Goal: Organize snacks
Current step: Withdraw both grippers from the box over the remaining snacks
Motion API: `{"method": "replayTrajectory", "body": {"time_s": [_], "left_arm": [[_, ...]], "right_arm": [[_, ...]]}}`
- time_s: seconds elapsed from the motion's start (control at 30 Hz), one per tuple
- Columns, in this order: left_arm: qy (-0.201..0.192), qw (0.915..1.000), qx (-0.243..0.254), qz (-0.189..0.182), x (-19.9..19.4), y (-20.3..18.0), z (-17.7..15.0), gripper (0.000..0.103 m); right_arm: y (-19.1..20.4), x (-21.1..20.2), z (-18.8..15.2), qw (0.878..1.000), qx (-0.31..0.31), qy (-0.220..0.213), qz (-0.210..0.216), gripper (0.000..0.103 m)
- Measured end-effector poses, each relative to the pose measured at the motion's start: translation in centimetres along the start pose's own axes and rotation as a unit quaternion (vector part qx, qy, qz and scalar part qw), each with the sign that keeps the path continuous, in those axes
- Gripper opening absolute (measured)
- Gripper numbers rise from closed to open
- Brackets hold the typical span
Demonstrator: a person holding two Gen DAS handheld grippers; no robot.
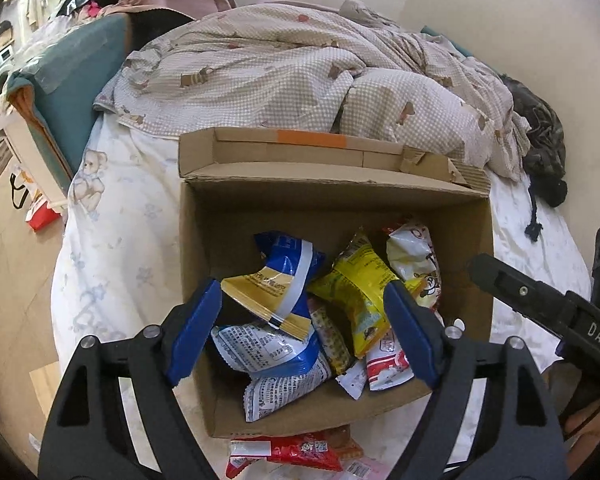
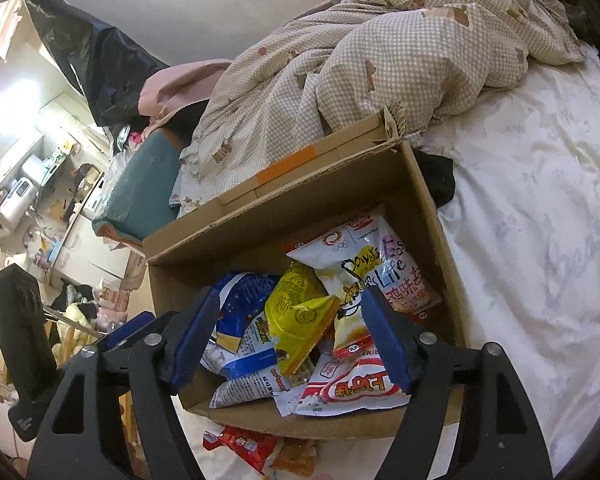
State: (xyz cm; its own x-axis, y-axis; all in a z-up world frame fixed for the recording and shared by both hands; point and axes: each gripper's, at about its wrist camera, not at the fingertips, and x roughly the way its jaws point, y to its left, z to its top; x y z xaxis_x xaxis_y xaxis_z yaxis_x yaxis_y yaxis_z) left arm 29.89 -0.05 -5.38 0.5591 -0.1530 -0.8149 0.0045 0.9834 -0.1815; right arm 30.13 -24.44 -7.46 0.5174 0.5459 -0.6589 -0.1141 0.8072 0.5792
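Note:
An open cardboard box (image 1: 468, 236) (image 2: 424, 200) sits on the bed and holds several snack packets. Among them are a blue and gold packet (image 1: 280, 280) (image 2: 236, 308), a yellow packet (image 1: 352, 284) (image 2: 296, 316), a white packet (image 1: 414, 256) (image 2: 364, 264) and a red and white packet (image 1: 388, 364) (image 2: 356, 392). My left gripper (image 1: 300, 328) is open and empty above the box's near half. My right gripper (image 2: 288, 332) is open and empty above the same packets. A red packet (image 1: 288, 452) (image 2: 240, 444) lies on the sheet in front of the box.
The box stands on a white bed sheet (image 1: 112, 240) (image 2: 540, 240). A crumpled checked duvet (image 1: 284, 72) (image 2: 380, 60) lies behind it. A dark garment (image 1: 540, 140) lies at the bed's right. The other gripper's black body (image 1: 548, 304) (image 2: 20, 344) shows at the frame edges. Cluttered floor lies left.

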Motion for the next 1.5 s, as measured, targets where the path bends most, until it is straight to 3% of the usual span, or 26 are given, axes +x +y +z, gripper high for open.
{"method": "replayTrajectory", "body": {"time_s": [0.33,0.37,0.43,0.47,0.83,1.5], "left_arm": [[-0.021,0.9998,-0.006,-0.004,-2.3,0.6,-0.3,0.081],[-0.027,0.9996,-0.005,-0.006,-2.7,0.7,-0.5,0.083],[-0.037,0.9993,-0.004,0.000,-3.5,0.8,-0.8,0.099],[-0.039,0.9992,-0.005,0.000,-3.8,0.9,-1.1,0.100],[-0.032,0.9989,0.009,0.033,-6.1,1.7,-4.4,0.100],[-0.006,0.9994,0.004,0.034,-8.6,2.6,-9.8,0.100]], "right_arm": [[0.2,-1.3,-0.6,1.000,-0.013,-0.003,-0.018,0.076],[0.3,-1.7,-0.8,1.000,-0.016,-0.004,-0.019,0.076],[0.4,-2.4,-1.2,1.000,-0.016,-0.005,-0.022,0.076],[0.4,-2.6,-1.3,1.000,-0.015,-0.005,-0.022,0.076],[0.6,-4.9,-3.3,1.000,-0.010,-0.003,-0.026,0.076],[1.5,-7.9,-8.9,0.999,-0.013,0.024,-0.024,0.076]]}}
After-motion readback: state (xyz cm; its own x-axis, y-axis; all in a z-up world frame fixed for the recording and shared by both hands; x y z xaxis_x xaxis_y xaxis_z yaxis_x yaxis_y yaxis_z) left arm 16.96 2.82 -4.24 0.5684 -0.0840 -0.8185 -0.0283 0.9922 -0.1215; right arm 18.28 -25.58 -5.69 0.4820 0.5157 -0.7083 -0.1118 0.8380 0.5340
